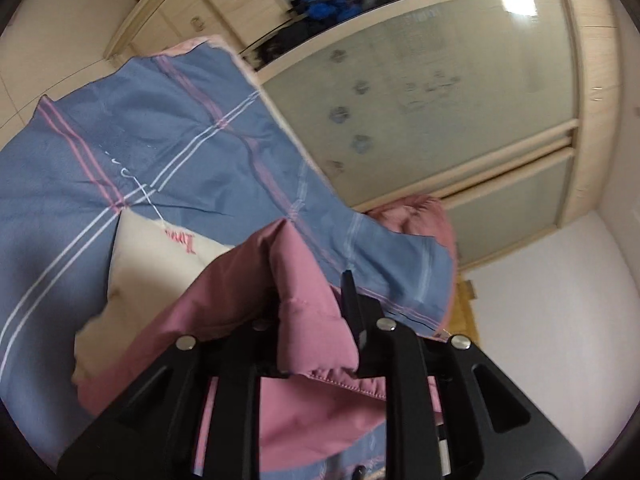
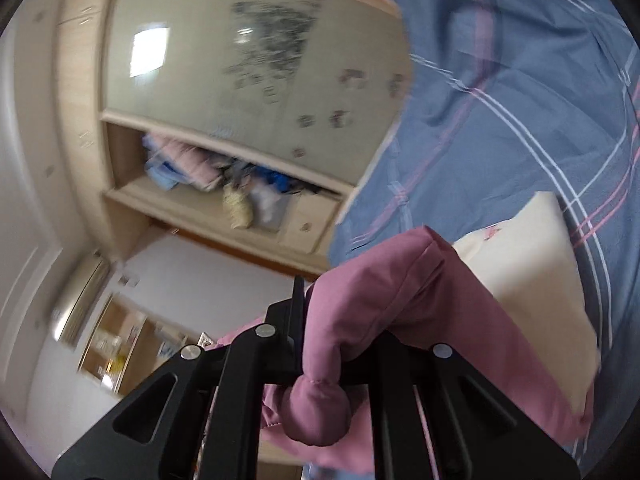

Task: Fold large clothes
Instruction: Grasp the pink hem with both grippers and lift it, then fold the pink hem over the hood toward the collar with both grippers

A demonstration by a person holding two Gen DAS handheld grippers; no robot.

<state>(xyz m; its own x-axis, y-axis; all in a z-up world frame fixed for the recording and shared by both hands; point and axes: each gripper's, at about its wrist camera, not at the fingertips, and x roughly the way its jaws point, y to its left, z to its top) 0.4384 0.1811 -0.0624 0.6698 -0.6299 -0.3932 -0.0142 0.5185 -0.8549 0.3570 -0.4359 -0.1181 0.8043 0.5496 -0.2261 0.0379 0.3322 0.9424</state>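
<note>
Garment, a padded mauve-pink fabric jacket (image 1: pixel 308 280), bunched in both my grippers. Left gripper (image 1: pixel 316 320) fingers clamped tight on a hem fold; right gripper (image 2: pixel 320 320) pinched on another puffy fold (image 2: pixel 372 292). Rest drapes over blue plaid bedsheet (image 1: pixel 180 152) w/ cream pillow (image 2: pixel 532 264); frosted-glass wardrobe door (image 1: pixel 440 92) behind.

Your left gripper (image 1: pixel 316 320) has the padded garment (image 1: pixel 288 280) pinched between its fingers, and your right gripper (image 2: pixel 332 320) clamps another fold of it. Beyond both lies the bed cover (image 1: pixel 160 140), with a pillow (image 1: pixel 160 256) on it just past the garment. Behind the bed stands the wardrobe (image 1: pixel 440 92), clothes piled in its open shelf (image 2: pixel 208 176).
</note>
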